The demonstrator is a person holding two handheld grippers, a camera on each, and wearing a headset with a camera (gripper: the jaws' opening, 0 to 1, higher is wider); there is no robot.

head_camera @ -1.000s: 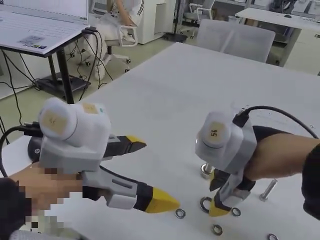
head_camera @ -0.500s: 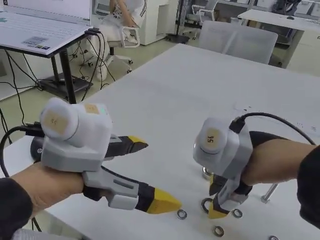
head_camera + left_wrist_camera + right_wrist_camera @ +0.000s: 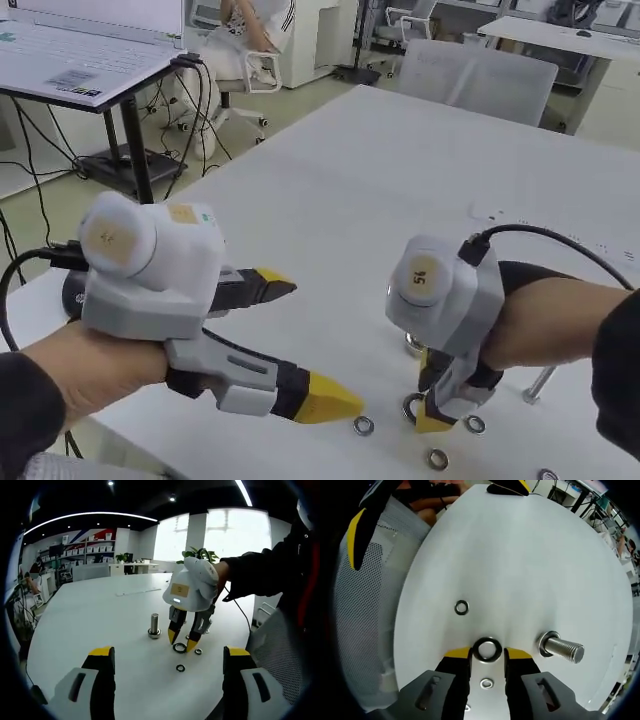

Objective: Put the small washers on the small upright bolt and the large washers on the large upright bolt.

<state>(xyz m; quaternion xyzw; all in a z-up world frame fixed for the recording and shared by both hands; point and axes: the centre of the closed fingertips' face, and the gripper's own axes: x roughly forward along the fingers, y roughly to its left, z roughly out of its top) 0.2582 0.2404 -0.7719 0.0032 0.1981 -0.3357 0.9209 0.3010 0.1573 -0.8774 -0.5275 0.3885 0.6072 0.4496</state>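
As it lies flat, large washer (image 3: 486, 649) shows plain grey ring

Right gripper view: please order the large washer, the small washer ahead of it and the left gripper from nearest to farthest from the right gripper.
1. The large washer, between the tips of the right gripper.
2. The small washer, ahead on the table.
3. The left gripper, far off at the top edge.
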